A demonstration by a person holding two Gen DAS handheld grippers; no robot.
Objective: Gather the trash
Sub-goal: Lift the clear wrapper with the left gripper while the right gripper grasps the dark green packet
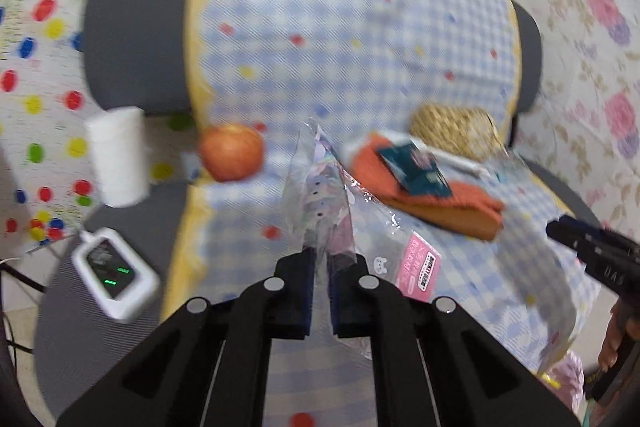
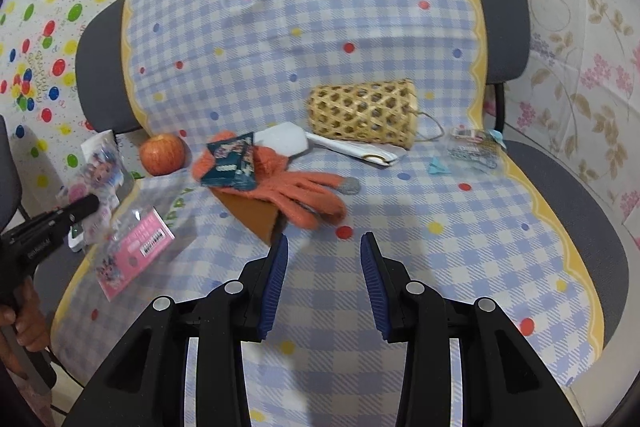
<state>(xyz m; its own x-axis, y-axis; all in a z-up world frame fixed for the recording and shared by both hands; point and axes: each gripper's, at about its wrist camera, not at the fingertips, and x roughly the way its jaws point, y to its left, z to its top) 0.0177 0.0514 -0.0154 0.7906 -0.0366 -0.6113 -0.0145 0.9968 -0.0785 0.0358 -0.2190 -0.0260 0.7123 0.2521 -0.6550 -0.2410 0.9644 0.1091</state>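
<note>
My left gripper [image 1: 320,259] is shut on a clear plastic wrapper [image 1: 320,187] with cartoon print, lifted above the chair seat; it also shows at the left of the right wrist view [image 2: 102,163]. A second clear packet with a pink label [image 1: 416,267] lies below it, also in the right wrist view [image 2: 136,247]. A dark teal snack wrapper [image 2: 232,163] lies on an orange glove [image 2: 304,195]. A small clear wrapper [image 2: 474,147] lies at the seat's right. My right gripper [image 2: 324,251] is open and empty above the seat's front.
A checkered cloth [image 2: 320,27] covers a grey chair [image 2: 508,27]. On it are an apple [image 2: 162,155], a woven bamboo basket [image 2: 360,115], a white scoop [image 2: 320,143] and an orange wedge [image 2: 256,219]. A white roll [image 1: 118,155] and a white device [image 1: 112,271] sit left.
</note>
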